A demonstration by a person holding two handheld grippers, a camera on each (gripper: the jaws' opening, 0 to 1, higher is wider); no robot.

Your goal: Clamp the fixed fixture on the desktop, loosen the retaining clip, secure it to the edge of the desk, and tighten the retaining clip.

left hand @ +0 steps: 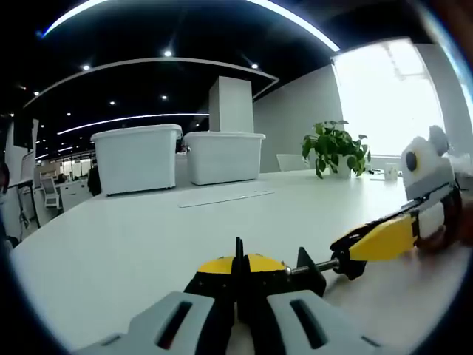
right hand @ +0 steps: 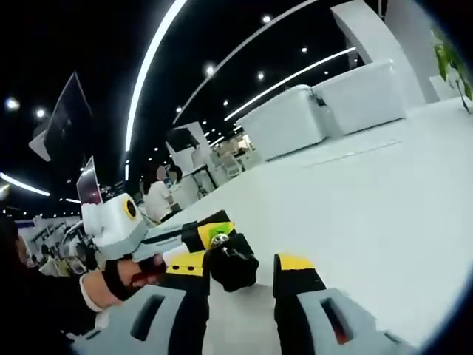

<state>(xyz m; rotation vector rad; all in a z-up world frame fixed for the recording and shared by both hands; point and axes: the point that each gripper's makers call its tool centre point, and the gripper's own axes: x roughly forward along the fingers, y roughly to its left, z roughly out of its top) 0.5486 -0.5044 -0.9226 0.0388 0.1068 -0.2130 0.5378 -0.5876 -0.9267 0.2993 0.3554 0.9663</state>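
Over on the left, two white bins [left hand: 177, 157] stand side by side at the back of the table [left hand: 133, 244], well apart from the action. A flat strip [left hand: 225, 198] lies in front of them, and a potted plant [left hand: 336, 148] sits further right by the bright window.

Now to the work itself. In the left gripper view the left gripper [left hand: 238, 303] has its fingers pressed together on the clamp fixture [left hand: 247, 270], pinching the yellow-and-black body low on the table. A metal screw rod [left hand: 314, 268] runs out to the right from it. There the right gripper [left hand: 384, 237] comes in, its yellow-tipped fingers at the black knob [left hand: 349, 265] on the rod's end.

In the right gripper view, those fingers stand narrowly apart with the knob between them. Whether they are pinching it or just bracketing it, I cannot tell. The left gripper appears at the left side there, a person's hand [right hand: 122, 279] on it.

By my read, this fixture is stiff and solid, plastic over metal, no give at all. The body is the place to steady it, exactly where the left holds. The knob is small and rounded, likely slippery under hard fingers, so it wants a square, centred bite before any turning.
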